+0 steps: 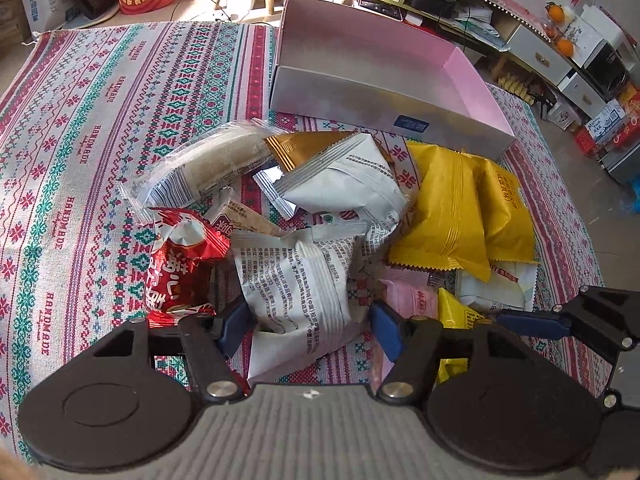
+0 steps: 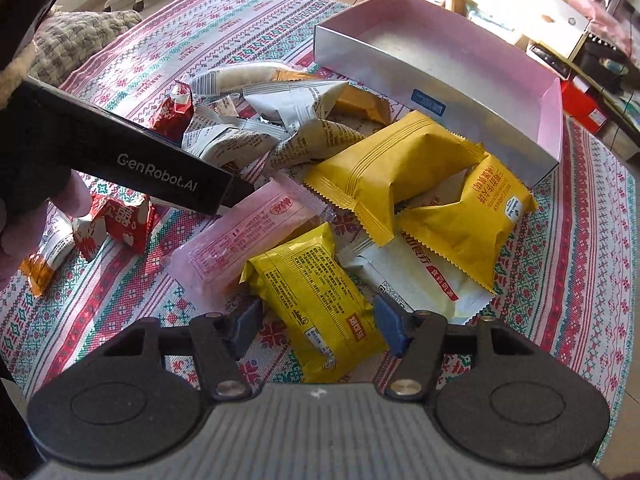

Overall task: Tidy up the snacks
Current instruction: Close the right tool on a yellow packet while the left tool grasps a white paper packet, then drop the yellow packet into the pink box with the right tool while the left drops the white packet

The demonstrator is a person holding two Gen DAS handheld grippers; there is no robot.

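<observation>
A pile of wrapped snacks lies on the patterned cloth in front of an empty pink-lined box [image 1: 384,92], also in the right wrist view [image 2: 440,80]. My left gripper [image 1: 310,326] is open, its fingers on either side of a white printed packet [image 1: 296,280]. My right gripper [image 2: 320,326] is open around a small yellow packet [image 2: 316,300]. The right gripper's blue finger [image 1: 532,324] shows at the right of the left wrist view. The left gripper's black body [image 2: 120,152] crosses the left of the right wrist view.
Around lie red packets [image 1: 180,268], large yellow packets [image 1: 452,216], a pink packet [image 2: 240,240], a white packet [image 2: 416,284] and a clear-wrapped roll [image 1: 208,168]. The patterned cloth [image 1: 80,160] covers the table. Furniture and clutter stand beyond the far edge.
</observation>
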